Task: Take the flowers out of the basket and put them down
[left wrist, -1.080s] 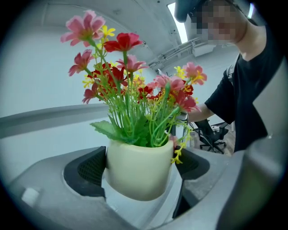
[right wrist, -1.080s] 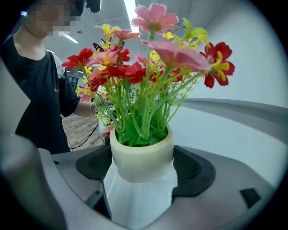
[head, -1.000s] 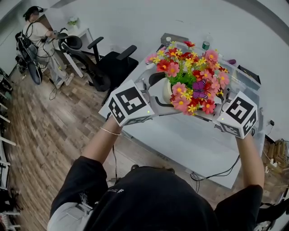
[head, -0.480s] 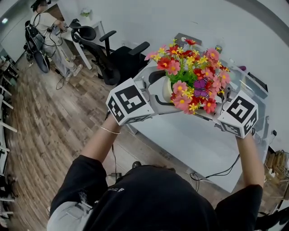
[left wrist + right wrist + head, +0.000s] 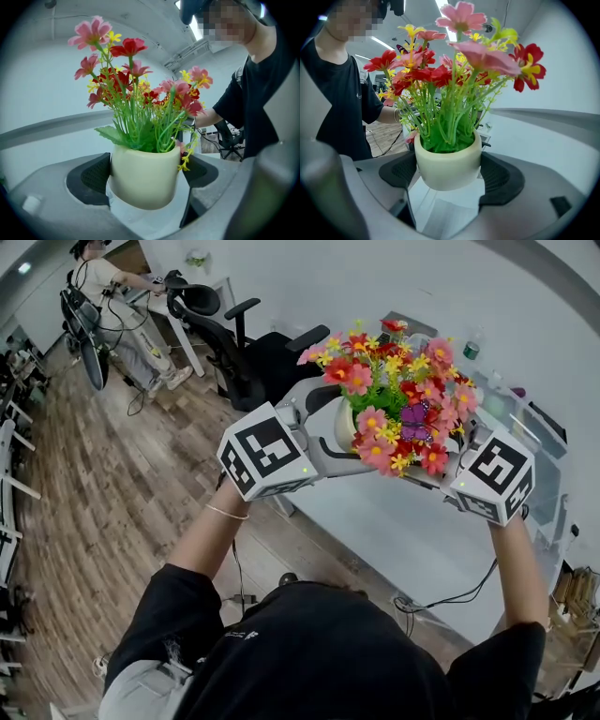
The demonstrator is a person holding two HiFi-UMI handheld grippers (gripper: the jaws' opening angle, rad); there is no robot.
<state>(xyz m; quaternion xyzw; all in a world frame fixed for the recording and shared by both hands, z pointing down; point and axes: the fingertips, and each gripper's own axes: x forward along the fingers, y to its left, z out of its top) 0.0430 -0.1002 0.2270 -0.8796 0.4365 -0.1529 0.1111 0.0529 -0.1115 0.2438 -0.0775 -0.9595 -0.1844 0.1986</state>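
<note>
The left gripper point(image 5: 146, 180) and the right gripper point(image 5: 449, 176) each clamp the cream pot point(image 5: 345, 430) from opposite sides, over the white table point(image 5: 394, 531). From the head view, the flowers point(image 5: 398, 399) hide most of the pot and both sets of jaws.

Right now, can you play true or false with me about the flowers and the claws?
Both the left claw and the right claw squeeze the cream pot. True.
The pot stands on the table. False: it is held up above the white table.
A purple butterfly sits among the flowers. True.
All the flowers are blue. False: they are red, pink and yellow.
</note>
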